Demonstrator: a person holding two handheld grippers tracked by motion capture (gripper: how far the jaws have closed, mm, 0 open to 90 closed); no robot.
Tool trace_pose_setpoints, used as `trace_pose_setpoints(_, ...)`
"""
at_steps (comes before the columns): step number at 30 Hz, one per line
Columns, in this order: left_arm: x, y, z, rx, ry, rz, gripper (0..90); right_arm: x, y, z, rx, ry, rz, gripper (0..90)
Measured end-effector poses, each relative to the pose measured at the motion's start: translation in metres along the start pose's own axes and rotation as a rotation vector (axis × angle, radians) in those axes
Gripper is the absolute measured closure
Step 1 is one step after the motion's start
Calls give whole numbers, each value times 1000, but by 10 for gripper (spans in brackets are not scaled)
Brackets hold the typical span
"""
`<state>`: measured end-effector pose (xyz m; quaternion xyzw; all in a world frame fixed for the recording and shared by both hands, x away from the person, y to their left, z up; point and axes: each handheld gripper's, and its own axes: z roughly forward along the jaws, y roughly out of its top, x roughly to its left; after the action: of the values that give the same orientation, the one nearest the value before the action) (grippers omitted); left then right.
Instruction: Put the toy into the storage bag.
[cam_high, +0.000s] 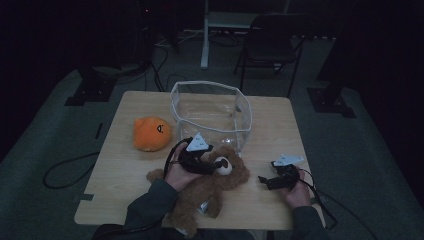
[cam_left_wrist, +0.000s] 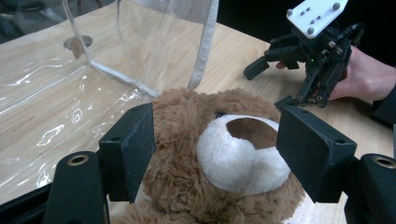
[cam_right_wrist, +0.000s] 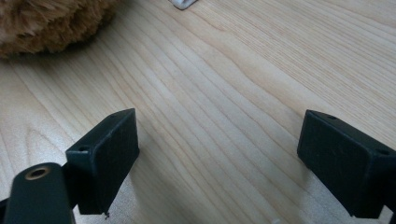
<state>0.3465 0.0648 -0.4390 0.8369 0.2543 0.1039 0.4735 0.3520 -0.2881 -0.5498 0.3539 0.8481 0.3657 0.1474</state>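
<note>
Fingers of our left gripper (cam_left_wrist: 215, 154) straddle the teddy bear's head (cam_left_wrist: 224, 154), apparently not yet squeezing it. Our right gripper (cam_right_wrist: 219, 163) rests wide open, empty, on the worktop (cam_right_wrist: 224, 84).

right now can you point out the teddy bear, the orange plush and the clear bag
teddy bear (cam_left_wrist: 243, 154), left gripper view, on its white muzzle
orange plush (cam_high: 151, 133), high view, on the middle of its round body
clear bag (cam_high: 245, 102), high view, on the white-trimmed rim at its right corner

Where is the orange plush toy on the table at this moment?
In the high view, the orange plush toy lies on the table's left side, just left of the clear bag and behind the teddy bear.
</note>
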Motion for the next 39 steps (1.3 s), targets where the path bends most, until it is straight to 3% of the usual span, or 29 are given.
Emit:
trace_pose_setpoints(9, -4, 5, 2, 5, -11, 13, 283, 0, 0, 0, 0, 0, 0, 120)
trace_pose_setpoints(17, -2, 0, 13, 67, -30, 13, 284, 0, 0, 0, 0, 0, -1, 120)
trace_pose_setpoints(22, -1, -3, 20, 104, -64, -1, 278, 0, 0, 0, -1, -1, -2, 120)
trace_pose_setpoints(26, -2, -4, 25, 144, -84, 13, 251, 0, 0, 0, -1, -1, -2, 120)
trace_pose_setpoints(30, -5, -8, 36, 220, -48, 62, 181, 0, 0, 0, 0, 0, -1, 120)
trace_pose_setpoints(35, 2, -11, 39, 225, -50, 33, 167, 0, 0, 0, 0, 0, -2, 120)
trace_pose_setpoints(39, 2, -12, 44, 261, -35, 44, 153, 0, 0, 0, 0, 0, -1, 120)
